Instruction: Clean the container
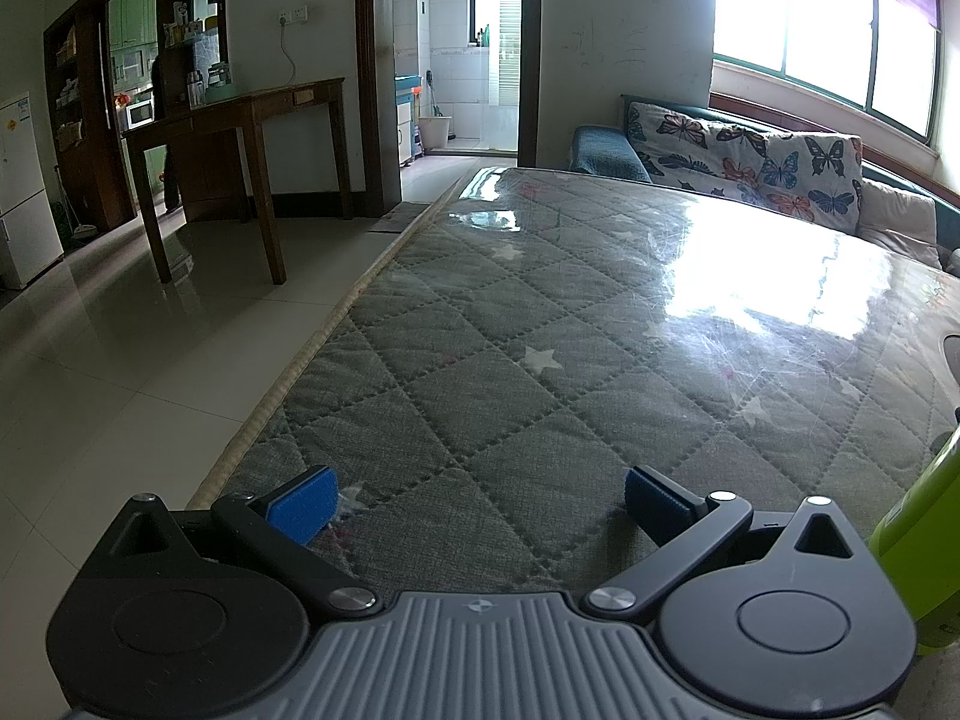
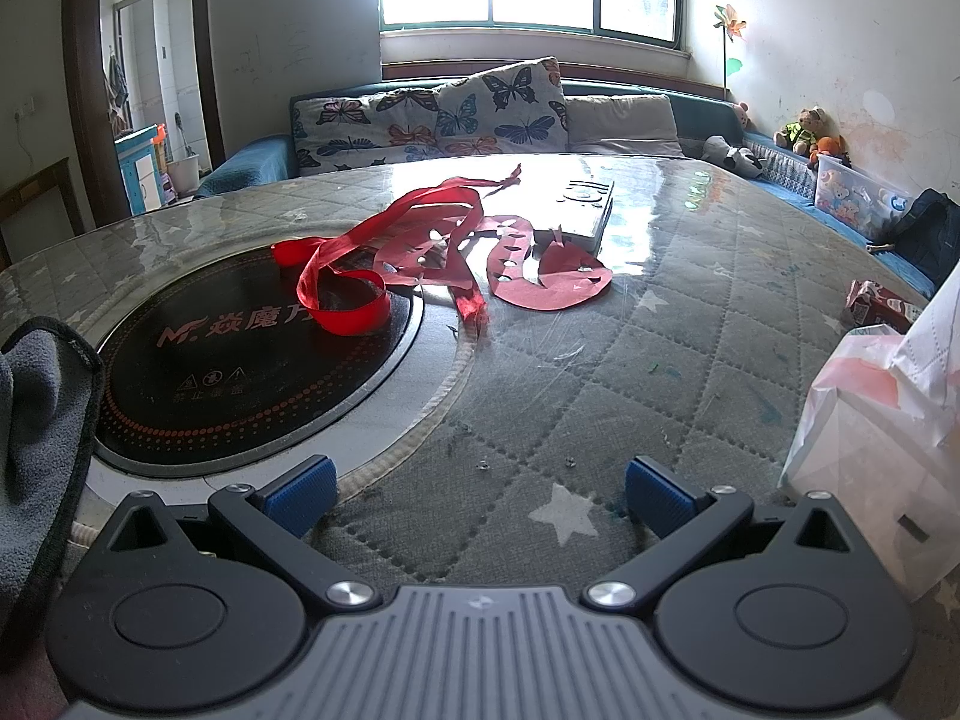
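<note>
Table (image 1: pixel 540 312) quilted under glass, sofa (image 1: pixel 750 168) behind

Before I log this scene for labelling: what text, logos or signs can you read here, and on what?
"MF" logo with the characters "焱魔方", in red on the black cooktop; the last character is partly hidden by the red ribbon.
Three warning triangles and a line of small red characters below them on the cooktop: too small to read.
Print on the red carton: blurred.
Marks on the white box: unreadable.
Sticker on the fridge: too small.
</note>
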